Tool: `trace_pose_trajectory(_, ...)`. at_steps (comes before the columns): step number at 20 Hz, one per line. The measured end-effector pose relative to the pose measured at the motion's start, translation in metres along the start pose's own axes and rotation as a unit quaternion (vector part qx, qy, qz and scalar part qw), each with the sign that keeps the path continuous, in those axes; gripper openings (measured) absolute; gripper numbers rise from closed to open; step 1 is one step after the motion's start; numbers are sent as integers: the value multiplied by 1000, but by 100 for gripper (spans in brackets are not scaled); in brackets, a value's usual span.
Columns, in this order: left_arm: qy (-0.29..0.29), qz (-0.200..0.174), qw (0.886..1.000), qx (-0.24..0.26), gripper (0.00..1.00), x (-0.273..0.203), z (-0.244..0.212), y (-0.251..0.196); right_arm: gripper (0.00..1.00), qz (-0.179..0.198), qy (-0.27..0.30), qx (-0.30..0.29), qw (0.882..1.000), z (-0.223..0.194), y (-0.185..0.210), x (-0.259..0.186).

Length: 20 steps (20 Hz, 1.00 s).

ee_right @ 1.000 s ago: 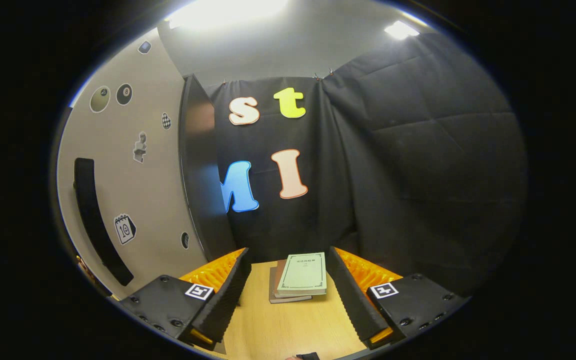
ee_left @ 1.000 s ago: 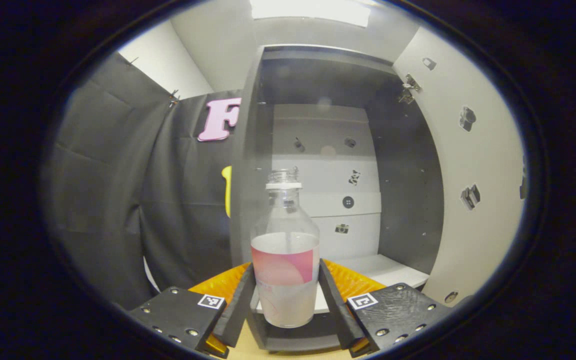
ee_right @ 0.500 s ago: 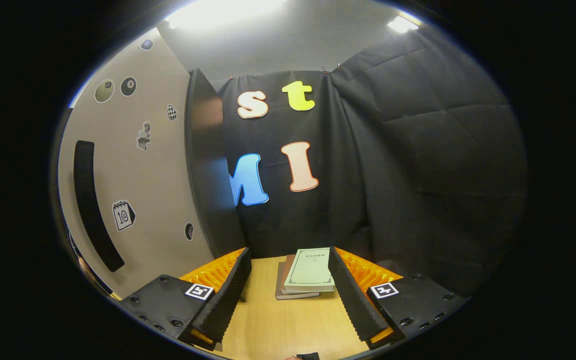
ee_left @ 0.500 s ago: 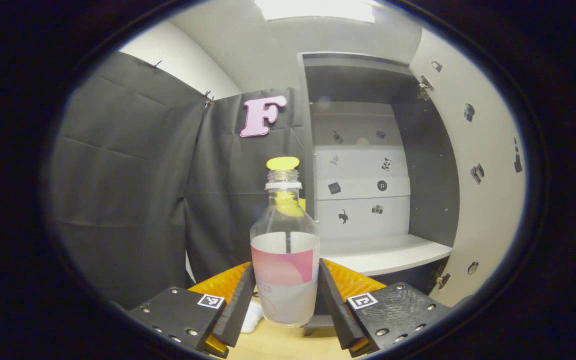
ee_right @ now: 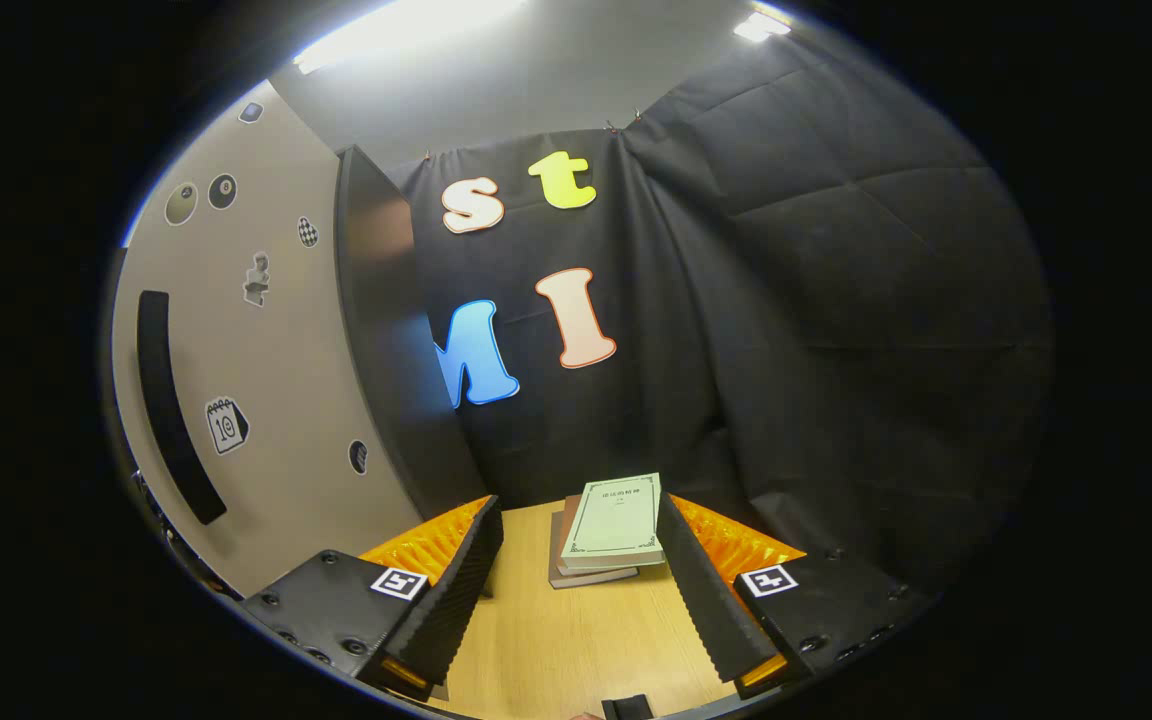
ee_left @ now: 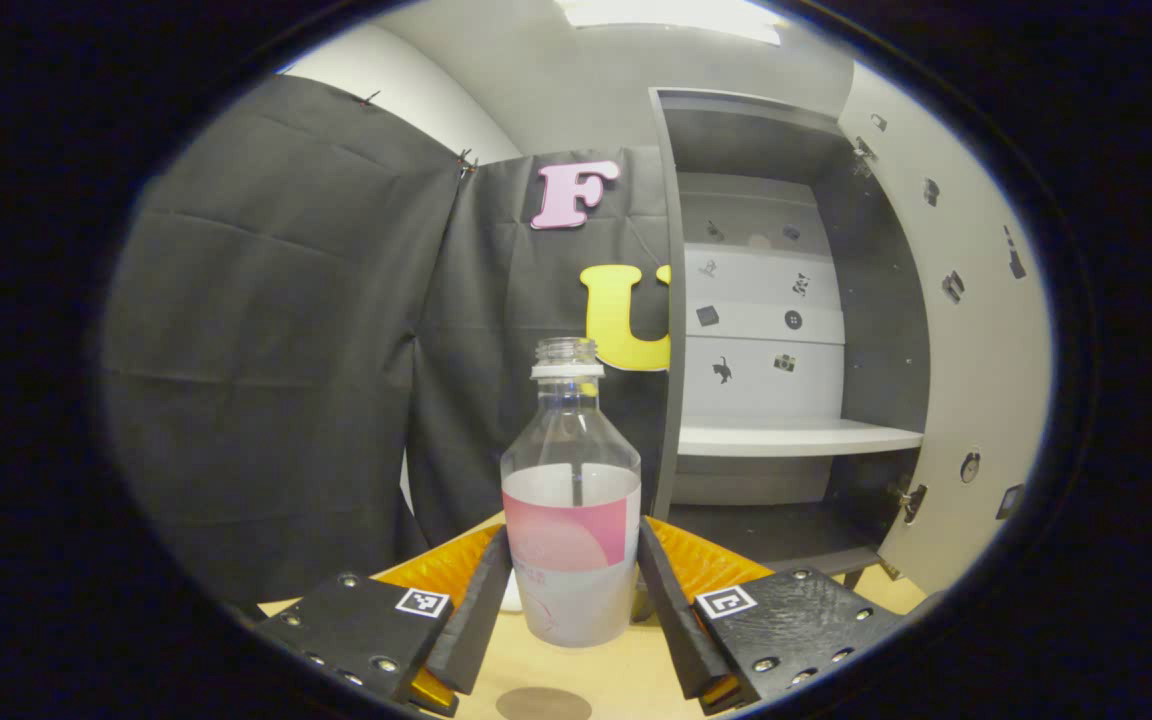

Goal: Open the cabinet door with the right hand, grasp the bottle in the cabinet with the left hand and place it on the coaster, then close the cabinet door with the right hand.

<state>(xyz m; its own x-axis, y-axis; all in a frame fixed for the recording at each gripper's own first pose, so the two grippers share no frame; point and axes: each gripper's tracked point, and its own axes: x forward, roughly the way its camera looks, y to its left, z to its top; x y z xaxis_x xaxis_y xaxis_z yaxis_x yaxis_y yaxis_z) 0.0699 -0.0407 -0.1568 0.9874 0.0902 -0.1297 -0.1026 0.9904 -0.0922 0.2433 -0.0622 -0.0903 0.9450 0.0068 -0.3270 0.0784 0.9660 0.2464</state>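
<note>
Left gripper (ee_left: 573,600) clamps bottle (ee_left: 572,500); right gripper (ee_right: 576,590) wide, holding nothing
Coaster (ee_left: 543,704) cut off at the lower edge; cabinet door (ee_right: 246,370) stands open

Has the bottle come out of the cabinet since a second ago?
Yes. The bottle, clamped in the left gripper, was in front of the cabinet opening; now the cabinet sits off to its right, with table and the coaster below.
</note>
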Motion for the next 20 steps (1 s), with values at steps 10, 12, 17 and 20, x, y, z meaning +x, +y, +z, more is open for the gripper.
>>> trace_pose_trajectory(10,52,35,998,15,72,-14,-126,25,98,-32,25,-42,998,-27,-17,-6)
trace_pose_trajectory(12,56,37,997,27,75,-9,-147,24,98,-34,26,-50,998,-29,-15,-8)
trace_pose_trajectory(17,58,55,997,2,75,-4,-180,31,98,-34,37,-98,994,-37,-5,-10)
trace_pose_trajectory(20,61,65,996,-3,72,-2,-194,33,98,-25,38,-124,991,-37,7,-10)
